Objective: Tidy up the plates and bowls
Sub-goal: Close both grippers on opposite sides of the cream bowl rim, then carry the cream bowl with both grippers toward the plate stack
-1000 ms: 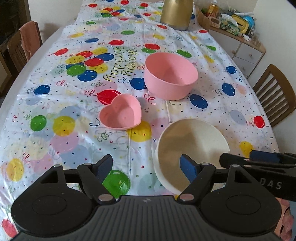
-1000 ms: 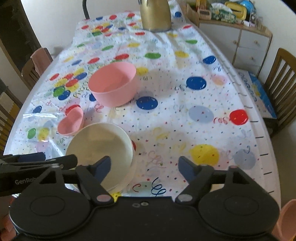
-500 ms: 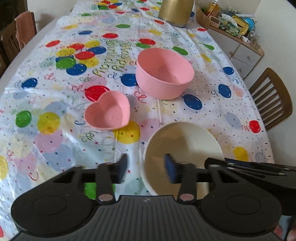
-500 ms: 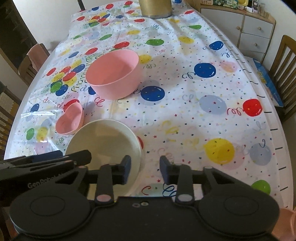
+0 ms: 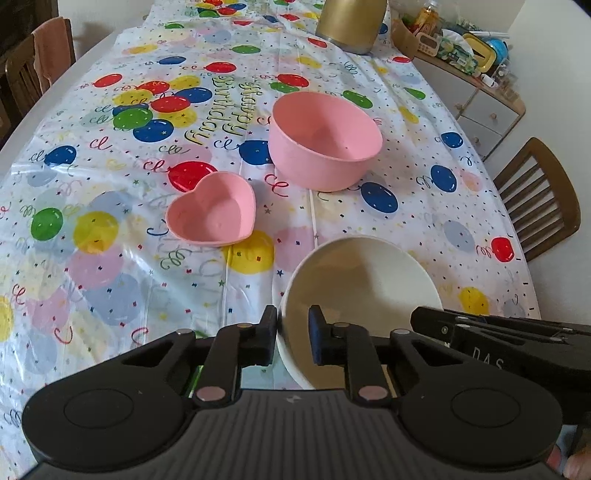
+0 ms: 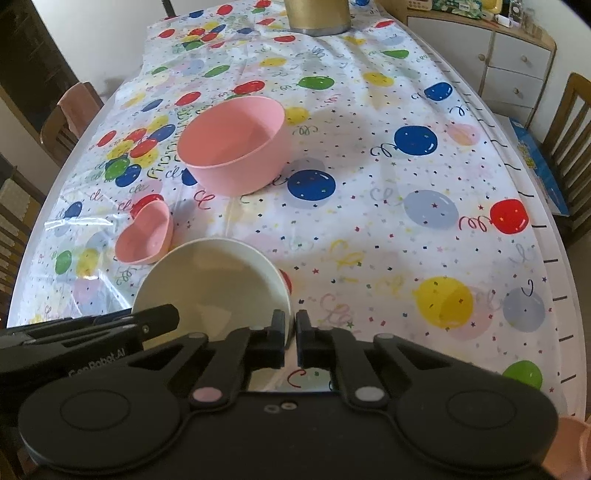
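A cream bowl (image 5: pixel 362 273) sits near the table's front edge, seen also in the right wrist view (image 6: pixel 214 280). My left gripper (image 5: pixel 291 332) has its jaws closing over the bowl's left rim, one pad outside the wall and one inside. My right gripper (image 6: pixel 290 332) has its jaws closing on the bowl's right rim, with the thin wall pinched between the pads. Beyond it lie a small pink heart-shaped bowl (image 5: pixel 212 214) (image 6: pixel 144 240) and a large round pink bowl (image 5: pixel 325 144) (image 6: pixel 232 147), both upright and untouched.
A balloon-print tablecloth (image 5: pixel 110 258) covers the table. A gold container (image 5: pixel 349 22) stands at the far end. Wooden chairs (image 5: pixel 535 199) (image 6: pixel 70 122) flank both sides. A drawer cabinet (image 5: pixel 480 99) with clutter on top stands at the back right.
Both grippers went from wide open to closed around opposite sides of the cream bowl's rim. The bowls have not shifted on the cloth.
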`<state>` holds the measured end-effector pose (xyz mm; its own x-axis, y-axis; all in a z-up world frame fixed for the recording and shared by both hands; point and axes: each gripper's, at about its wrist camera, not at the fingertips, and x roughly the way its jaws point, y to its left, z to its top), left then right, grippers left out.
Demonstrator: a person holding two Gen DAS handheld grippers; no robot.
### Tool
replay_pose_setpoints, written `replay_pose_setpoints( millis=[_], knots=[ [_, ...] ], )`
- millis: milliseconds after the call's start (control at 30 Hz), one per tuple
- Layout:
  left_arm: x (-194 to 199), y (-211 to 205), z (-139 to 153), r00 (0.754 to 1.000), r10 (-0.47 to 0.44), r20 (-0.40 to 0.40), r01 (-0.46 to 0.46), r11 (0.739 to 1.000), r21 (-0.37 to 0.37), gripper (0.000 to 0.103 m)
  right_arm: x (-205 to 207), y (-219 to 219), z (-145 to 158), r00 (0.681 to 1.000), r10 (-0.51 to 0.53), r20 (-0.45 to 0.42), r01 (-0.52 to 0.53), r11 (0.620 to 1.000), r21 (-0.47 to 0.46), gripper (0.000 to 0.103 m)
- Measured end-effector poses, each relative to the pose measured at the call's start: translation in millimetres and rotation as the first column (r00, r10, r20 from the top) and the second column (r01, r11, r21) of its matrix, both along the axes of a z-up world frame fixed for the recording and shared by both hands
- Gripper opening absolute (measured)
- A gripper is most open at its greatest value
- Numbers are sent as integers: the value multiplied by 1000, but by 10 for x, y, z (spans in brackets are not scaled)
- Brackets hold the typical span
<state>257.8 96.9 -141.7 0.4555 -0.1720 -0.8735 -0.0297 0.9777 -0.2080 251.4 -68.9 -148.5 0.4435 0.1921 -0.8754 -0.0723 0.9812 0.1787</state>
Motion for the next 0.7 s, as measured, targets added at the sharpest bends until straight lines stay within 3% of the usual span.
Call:
replay_pose_setpoints(
  millis=[700],
  knots=[
    [-886, 16, 310, 997, 73, -16, -73, 997, 24, 18, -726, 8, 283, 994, 113, -11, -112, 993, 35, 6]
  ],
)
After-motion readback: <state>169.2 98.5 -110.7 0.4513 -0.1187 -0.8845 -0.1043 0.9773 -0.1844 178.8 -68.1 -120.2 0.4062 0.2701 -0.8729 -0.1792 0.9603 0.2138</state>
